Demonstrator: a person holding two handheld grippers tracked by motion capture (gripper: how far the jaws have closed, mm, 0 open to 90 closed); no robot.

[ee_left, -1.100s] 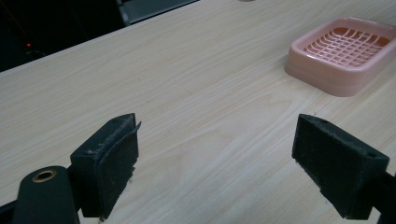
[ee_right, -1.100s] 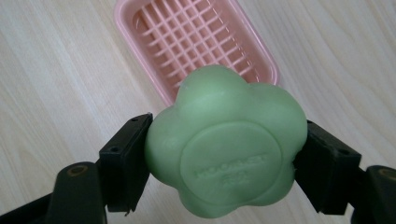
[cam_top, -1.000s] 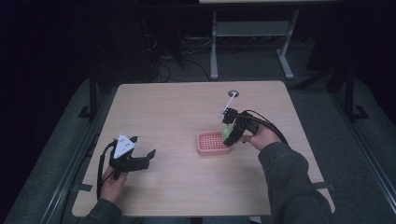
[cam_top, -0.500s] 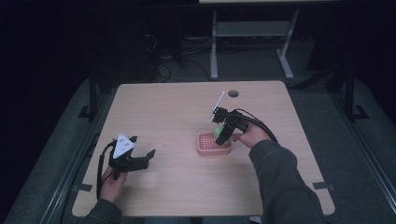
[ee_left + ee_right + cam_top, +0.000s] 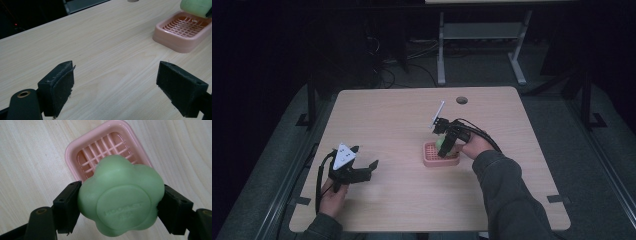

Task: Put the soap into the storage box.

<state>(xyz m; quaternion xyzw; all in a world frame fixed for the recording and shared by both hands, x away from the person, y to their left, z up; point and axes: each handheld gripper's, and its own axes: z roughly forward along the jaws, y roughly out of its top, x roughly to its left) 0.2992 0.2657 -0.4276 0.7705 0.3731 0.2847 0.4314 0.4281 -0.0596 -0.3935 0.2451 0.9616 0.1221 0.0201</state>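
Observation:
A green flower-shaped soap (image 5: 121, 198) is clamped between the jaws of my right gripper (image 5: 120, 207), held just above a pink soap dish (image 5: 105, 147) with a grid floor. In the high view the right gripper (image 5: 444, 146) tilts down over the pink soap dish (image 5: 430, 159) right of the table's middle, the soap (image 5: 441, 143) showing green at its tip. My left gripper (image 5: 362, 171) rests low near the table's front left, open and holding nothing. In the left gripper view its pads (image 5: 58, 88) stand wide apart over bare wood, with the dish (image 5: 180, 33) and soap (image 5: 196, 7) far off.
The wooden table (image 5: 387, 120) has a round cable hole (image 5: 461, 100) near its far edge. A metal-legged desk frame (image 5: 482, 35) stands beyond on the dark floor. Cables trail from both grippers.
My right gripper has carried the green soap leftward and down, from right of the dish to directly over it. The left gripper has stayed put.

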